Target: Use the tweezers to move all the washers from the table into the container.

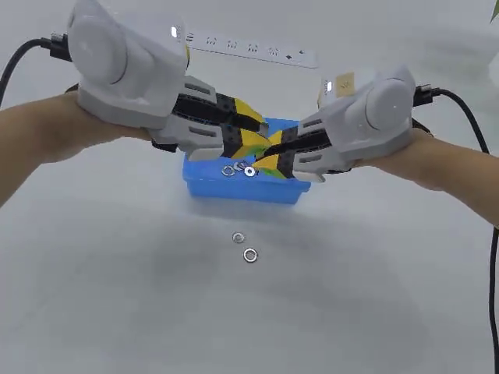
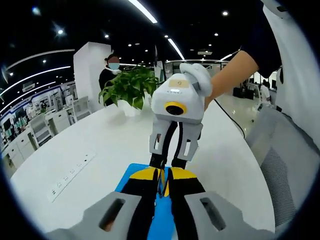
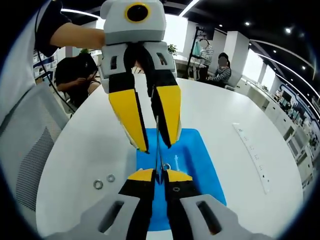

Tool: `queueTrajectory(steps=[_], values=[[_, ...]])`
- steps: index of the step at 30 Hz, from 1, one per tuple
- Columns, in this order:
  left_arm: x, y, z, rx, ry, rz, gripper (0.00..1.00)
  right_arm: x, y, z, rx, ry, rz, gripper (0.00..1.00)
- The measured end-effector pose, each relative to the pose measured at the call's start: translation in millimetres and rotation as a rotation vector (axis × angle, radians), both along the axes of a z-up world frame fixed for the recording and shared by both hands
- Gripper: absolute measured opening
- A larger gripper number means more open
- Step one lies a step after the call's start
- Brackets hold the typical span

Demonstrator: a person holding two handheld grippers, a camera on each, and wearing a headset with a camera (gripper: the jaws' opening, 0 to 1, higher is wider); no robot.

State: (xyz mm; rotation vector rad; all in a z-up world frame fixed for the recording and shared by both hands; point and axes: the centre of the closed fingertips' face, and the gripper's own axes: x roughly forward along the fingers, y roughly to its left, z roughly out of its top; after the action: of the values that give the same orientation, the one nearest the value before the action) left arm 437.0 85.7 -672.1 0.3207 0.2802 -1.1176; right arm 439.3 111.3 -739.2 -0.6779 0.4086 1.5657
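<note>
Washers (image 1: 250, 255): two on table (image 1: 117, 296), three in container (image 1: 242, 189)

1. tweezers (image 3: 159, 150): thin metal, seen edge-on as a slim line. Rear end pinched in right claw (image 3: 160, 176), front end pointing fwd over the container. Tips too thin to make out.
2. container (image 1: 242, 189): blue rect. tray, shallow, open top, sits upright on white counter (image 1: 117, 296).
3. washers (image 1: 249, 171), in container: approx 3 small silver rings, flat on the blue floor, bunched close together nr the front wall.
4. washers on counter: 2 silver rings, one (image 1: 238, 238) and one (image 1: 250, 255). Both lie flat, just beside each other w/ a small gap, near container's front wall, person's side.
</note>
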Motion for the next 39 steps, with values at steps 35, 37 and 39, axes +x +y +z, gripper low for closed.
queueTrajectory(steps=[35,37,39], values=[[-2.0,10.7,26.4,-0.004,-0.11,-0.037,0.04,2.4,-3.9,15.1,0.033,-0.047,-0.023,0.34],[-5.1,14.0,26.8,0.008,-0.117,-0.035,0.04,3.0,-4.5,18.8,0.046,-0.068,-0.038,0.41],[-8.1,17.5,28.1,0.008,-0.12,-0.029,0.04,2.8,-4.3,23.4,0.064,-0.067,-0.048,0.46]])
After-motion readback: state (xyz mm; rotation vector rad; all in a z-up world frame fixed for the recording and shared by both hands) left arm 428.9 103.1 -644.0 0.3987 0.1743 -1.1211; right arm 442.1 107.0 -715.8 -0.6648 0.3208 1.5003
